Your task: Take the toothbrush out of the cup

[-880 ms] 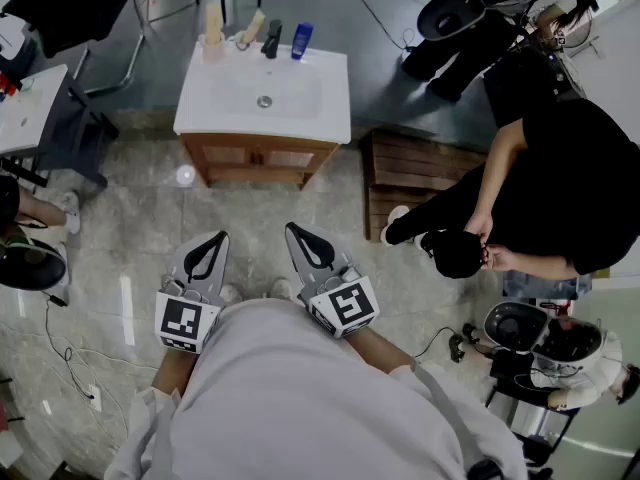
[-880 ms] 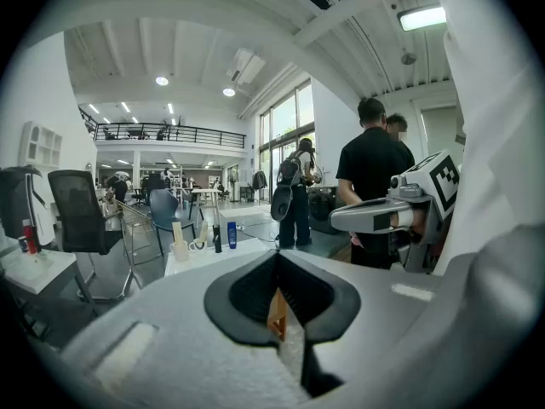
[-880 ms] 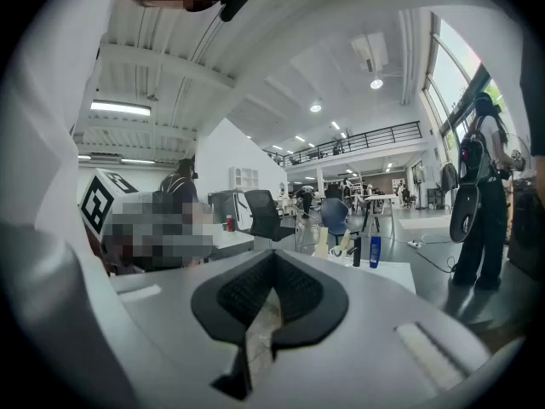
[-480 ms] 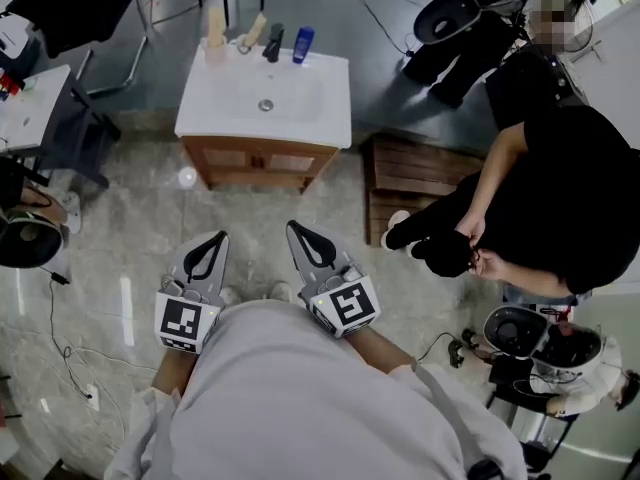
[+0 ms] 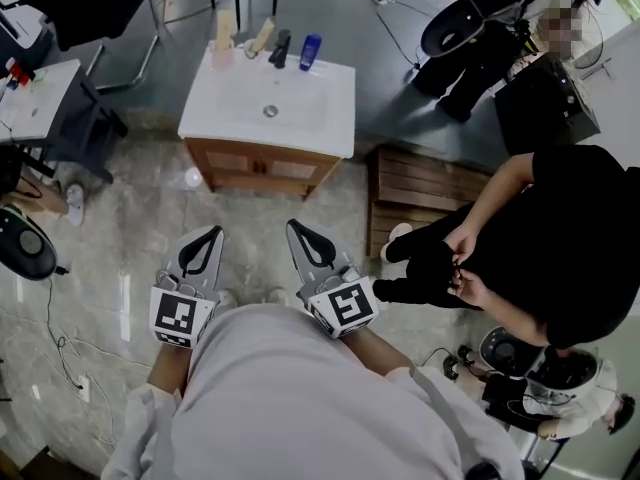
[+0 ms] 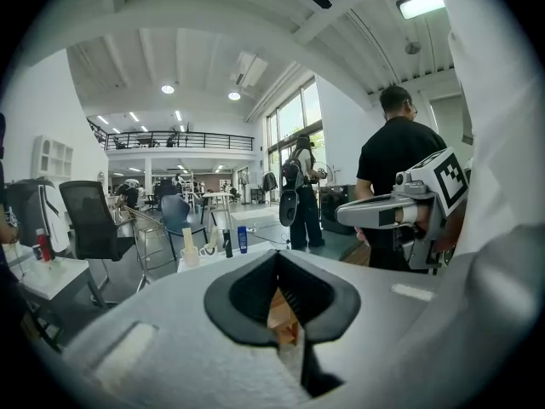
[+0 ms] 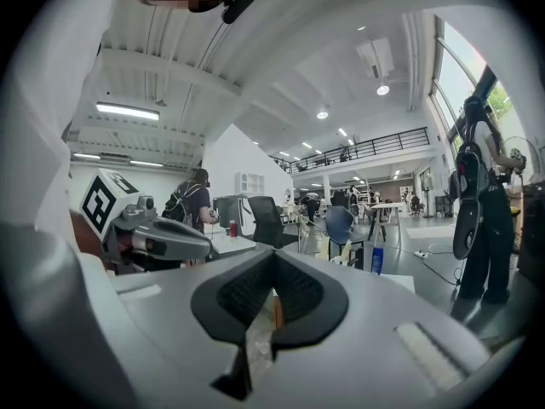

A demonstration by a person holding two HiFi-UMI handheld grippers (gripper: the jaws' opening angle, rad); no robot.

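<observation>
left gripper [image 5: 214,233] and right gripper [image 5: 293,227] were closed, nothing held | cup [image 5: 224,48] stood far ahead on sink [image 5: 300,118] back-left corner | toothbrush [image 5: 226,23] seemed upright | left gripper nearer

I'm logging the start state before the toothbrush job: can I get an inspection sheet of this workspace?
Surface: white washbasin top on wooden cabinet.
Job's things: cup at back edge, pale toothbrush-like stick upright inside; untouched.
Clutter: blue bottle, dark item beside it.
Claws: left claw and right claw shut, empty, short of the washbasin.
Cables: loose cable on floor, left.
Surroundings: person in black at right; wooden platform.
</observation>
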